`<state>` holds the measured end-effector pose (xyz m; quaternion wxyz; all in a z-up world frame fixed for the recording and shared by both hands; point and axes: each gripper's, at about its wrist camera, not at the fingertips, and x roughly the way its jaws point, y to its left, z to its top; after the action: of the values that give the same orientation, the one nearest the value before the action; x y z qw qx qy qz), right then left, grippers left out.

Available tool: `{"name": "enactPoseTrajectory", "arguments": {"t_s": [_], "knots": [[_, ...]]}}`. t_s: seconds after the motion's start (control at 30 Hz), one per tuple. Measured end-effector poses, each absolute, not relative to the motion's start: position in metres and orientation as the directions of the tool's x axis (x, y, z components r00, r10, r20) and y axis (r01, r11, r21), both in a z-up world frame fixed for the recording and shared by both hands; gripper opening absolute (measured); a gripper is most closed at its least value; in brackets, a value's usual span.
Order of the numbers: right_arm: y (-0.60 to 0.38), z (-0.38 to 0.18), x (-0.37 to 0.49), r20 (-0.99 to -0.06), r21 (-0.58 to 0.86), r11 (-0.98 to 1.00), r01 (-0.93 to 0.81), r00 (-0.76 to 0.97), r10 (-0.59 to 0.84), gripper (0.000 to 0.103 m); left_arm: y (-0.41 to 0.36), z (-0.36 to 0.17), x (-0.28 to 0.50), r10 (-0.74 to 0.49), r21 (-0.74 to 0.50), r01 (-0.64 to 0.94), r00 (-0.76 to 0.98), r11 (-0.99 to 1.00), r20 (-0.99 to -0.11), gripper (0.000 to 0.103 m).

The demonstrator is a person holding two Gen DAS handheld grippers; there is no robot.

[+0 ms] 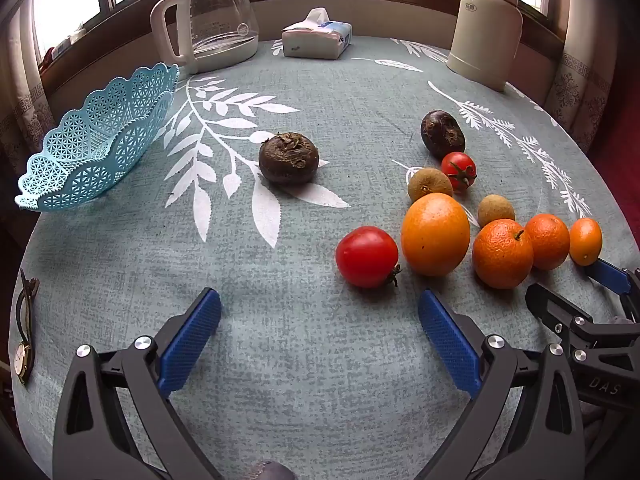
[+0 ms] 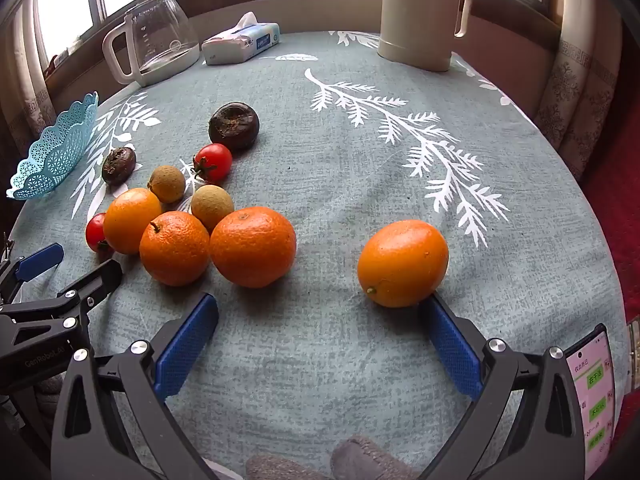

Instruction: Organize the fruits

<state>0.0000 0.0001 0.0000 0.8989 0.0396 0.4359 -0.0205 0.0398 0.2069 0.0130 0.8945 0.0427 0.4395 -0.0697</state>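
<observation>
My left gripper (image 1: 320, 304) stands open over bare cloth, just short of a red tomato (image 1: 366, 256) and a large orange (image 1: 435, 234). Two mandarins (image 1: 503, 253), two brown longans (image 1: 429, 184), a cherry tomato (image 1: 459, 170) and two dark brown fruits (image 1: 288, 158) lie around them. The empty blue lace basket (image 1: 100, 140) sits at the far left. My right gripper (image 2: 320, 304) is open too; a small oval orange fruit (image 2: 402, 263) rests against the tip of its right finger. The mandarins (image 2: 253, 246) lie left of it.
At the table's back stand a glass kettle (image 1: 216, 16), a tissue pack (image 1: 316, 38) and a cream thermos jug (image 1: 486, 24). A wristwatch (image 1: 24, 332) lies by the left edge, a lit phone (image 2: 592, 396) by the right edge. Both grippers are close together.
</observation>
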Motion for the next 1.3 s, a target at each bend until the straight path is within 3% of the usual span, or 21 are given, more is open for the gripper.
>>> {"name": "enactPoseTrajectory", "arguments": {"t_s": [1.0, 1.3], "knots": [[-0.0003, -0.0004, 0.0003, -0.79, 0.051, 0.995, 0.081, 0.614, -0.01, 0.098, 0.2081, 0.0135, 0.0437, -0.109, -0.003, 0.179, 0.58, 0.984, -0.807, 0.101], [-0.0062, -0.0022, 0.0007, -0.813, 0.07, 0.998, 0.007, 0.58, 0.053, 0.098, 0.2104, 0.0127, 0.0453, -0.126, -0.011, 0.203, 0.566, 0.979, -0.815, 0.101]]}}
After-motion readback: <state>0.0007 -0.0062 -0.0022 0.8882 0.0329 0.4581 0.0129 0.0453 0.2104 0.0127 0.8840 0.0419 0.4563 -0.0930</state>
